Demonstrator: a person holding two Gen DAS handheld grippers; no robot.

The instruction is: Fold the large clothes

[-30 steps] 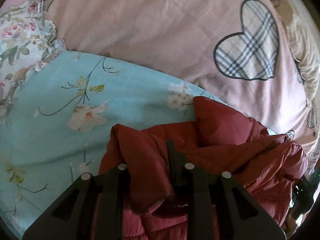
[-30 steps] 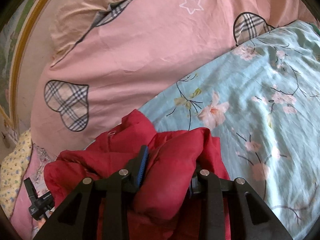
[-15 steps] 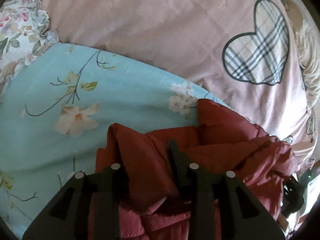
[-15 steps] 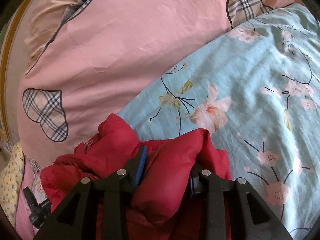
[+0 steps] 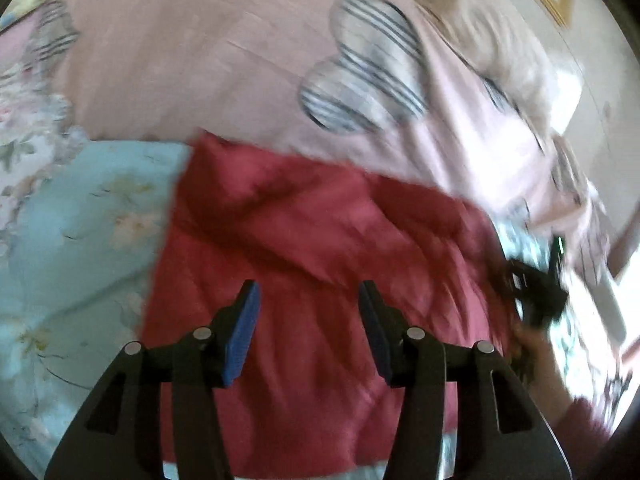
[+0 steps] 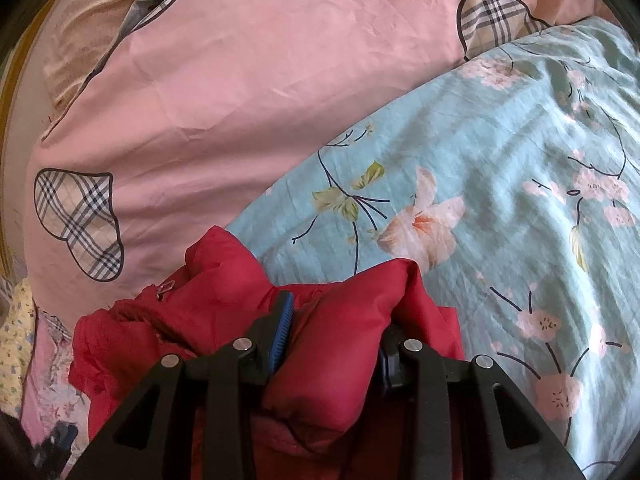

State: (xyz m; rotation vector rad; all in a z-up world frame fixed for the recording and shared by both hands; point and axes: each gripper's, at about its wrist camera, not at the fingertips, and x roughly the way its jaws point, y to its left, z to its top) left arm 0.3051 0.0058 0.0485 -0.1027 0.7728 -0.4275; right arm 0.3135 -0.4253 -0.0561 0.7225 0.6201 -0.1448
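A red puffy jacket [image 5: 320, 248] lies on the bed, partly on a light blue floral sheet [image 5: 80, 240]. In the left wrist view, which is motion-blurred, my left gripper [image 5: 308, 300] is open and empty above the jacket, its blue pads apart. In the right wrist view my right gripper [image 6: 332, 328] is shut on a thick fold of the red jacket [image 6: 344, 320], which bulges between its fingers. The other gripper and a hand [image 5: 536, 304] show at the jacket's right edge in the left wrist view.
A pink duvet [image 6: 240, 80] with plaid hearts [image 6: 76, 216] covers the far side of the bed. A beige pillow [image 6: 92, 20] lies at the back. The light blue sheet [image 6: 500, 200] spreads to the right. Floral fabric [image 5: 24, 120] lies at the left.
My left gripper has let go of the jacket and opened, and its view has swung quickly. The jacket now lies flatter beneath it. My right gripper keeps its hold.
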